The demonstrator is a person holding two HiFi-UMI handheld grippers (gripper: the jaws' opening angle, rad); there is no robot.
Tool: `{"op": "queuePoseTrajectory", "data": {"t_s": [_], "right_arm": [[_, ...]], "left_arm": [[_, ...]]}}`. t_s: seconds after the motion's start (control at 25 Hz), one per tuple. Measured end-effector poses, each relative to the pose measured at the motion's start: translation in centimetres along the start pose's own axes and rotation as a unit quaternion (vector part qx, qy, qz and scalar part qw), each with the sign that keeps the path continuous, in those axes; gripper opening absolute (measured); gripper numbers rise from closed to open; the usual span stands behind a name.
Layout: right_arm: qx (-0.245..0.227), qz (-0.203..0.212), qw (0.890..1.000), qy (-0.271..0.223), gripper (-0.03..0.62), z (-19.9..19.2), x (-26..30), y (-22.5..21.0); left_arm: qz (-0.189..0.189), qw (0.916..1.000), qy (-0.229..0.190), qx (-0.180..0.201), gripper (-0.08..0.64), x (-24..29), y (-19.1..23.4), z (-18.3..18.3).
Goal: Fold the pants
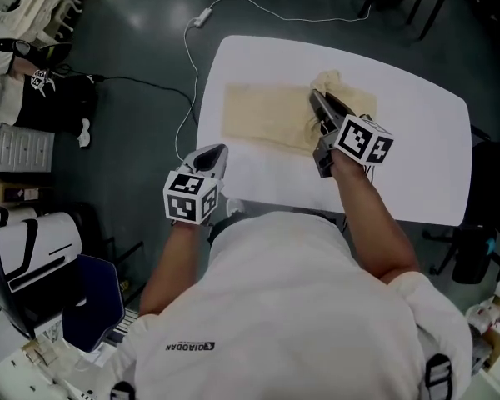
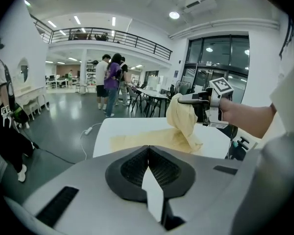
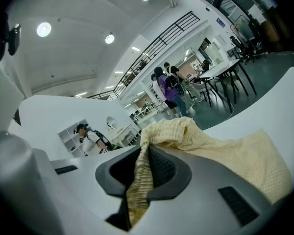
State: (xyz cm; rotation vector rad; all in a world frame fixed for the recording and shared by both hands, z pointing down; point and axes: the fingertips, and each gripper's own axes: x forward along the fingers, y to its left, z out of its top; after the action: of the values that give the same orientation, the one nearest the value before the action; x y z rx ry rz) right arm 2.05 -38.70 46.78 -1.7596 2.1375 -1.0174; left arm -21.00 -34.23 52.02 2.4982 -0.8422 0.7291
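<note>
Here, from above, a person stands at a white surface [image 1: 425, 132] w/ pale yellow pants [image 1: 262, 115] spread across its middle, running left to right. The right tongs [image 1: 317, 100] are clamped on a bunched end of the pants toward the right. The fabric is pinched btwn the pads and raised off the surface so it hangs in a loose drape. It is prob. held up like this so that end can be carried over the flat part to make a fold. The left tongs [image 1: 214, 155] are closed on nothing, near the surface's front-left corner and close to the cloth's left end w/o touching it, likely ready to pin or take a corner. The rest of the pants lies flat, giving the fold a base. A cable [image 1: 187, 98] trails on the floor beyond, and ppl [image 2: 112, 80] stand far off in the hall.
</note>
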Motion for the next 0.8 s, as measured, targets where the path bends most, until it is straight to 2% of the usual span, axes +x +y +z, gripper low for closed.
{"op": "queuePoseTrajectory", "data": {"t_s": [0.28,0.52,0.8], "right_arm": [[-0.016,-0.040,0.999,0.004,0.063,-3.1,4.8,2.9],[-0.019,-0.063,0.998,0.019,0.063,-5.0,8.8,4.5],[-0.048,-0.088,0.992,0.075,0.066,-8.6,14.1,6.0]], "left_arm": [[-0.029,0.9995,0.008,0.007,0.028,-1.2,4.2,-1.5],[-0.037,0.9993,0.000,0.008,0.028,-2.2,7.4,-1.5],[-0.029,0.9995,-0.004,-0.013,0.028,-3.3,10.4,-2.6]]}}
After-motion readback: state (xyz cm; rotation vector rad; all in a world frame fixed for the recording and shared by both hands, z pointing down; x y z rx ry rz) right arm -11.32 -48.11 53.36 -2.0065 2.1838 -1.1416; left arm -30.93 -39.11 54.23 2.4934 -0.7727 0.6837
